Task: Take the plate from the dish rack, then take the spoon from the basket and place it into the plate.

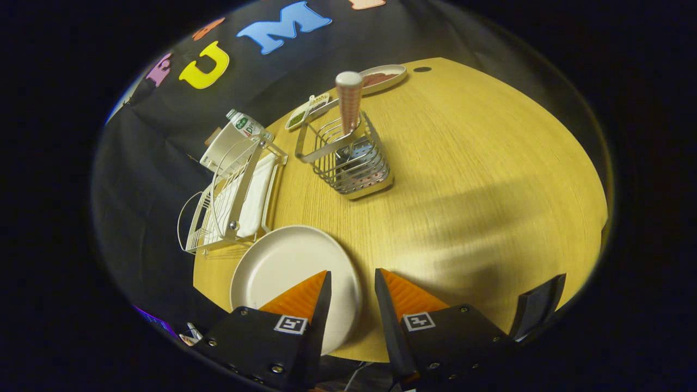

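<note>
Well ahead of our gripper [351,283], the wire basket [348,160] stands upright on the wooden table [479,163], and the spoon [349,100] sits in it with its checked handle sticking straight up. The white plate [283,267] lies flat on the table beneath our left finger, just in front of the white dish rack [234,196], which has no dishes in its slots. Our fingers are parted a little and hold nothing. Behind the rack lies a bottle [246,125]; two shallow dishes [381,77] with some food sit beyond the basket near the far edge. Black cloth walls the booth.
</note>
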Action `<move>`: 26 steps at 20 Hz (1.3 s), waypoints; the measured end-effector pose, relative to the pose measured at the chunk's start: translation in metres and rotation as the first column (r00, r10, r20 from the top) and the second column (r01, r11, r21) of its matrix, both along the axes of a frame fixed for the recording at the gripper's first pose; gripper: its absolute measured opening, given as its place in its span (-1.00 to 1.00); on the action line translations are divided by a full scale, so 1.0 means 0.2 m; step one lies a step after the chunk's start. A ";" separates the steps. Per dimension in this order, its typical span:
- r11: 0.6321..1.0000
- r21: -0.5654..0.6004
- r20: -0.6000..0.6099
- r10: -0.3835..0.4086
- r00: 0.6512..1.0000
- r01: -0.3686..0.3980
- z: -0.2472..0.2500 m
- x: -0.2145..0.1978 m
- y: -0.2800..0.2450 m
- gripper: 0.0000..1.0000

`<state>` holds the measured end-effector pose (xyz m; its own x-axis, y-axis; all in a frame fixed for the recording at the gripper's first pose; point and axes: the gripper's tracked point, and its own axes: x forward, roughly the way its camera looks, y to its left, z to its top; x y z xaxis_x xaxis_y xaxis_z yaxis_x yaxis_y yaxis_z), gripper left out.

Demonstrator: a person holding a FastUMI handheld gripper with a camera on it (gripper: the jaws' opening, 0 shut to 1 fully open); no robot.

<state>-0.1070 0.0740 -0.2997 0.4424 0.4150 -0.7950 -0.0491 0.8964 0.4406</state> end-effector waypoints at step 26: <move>0.966 -0.241 0.857 0.165 0.488 0.097 0.72 0.56 -0.18 0.13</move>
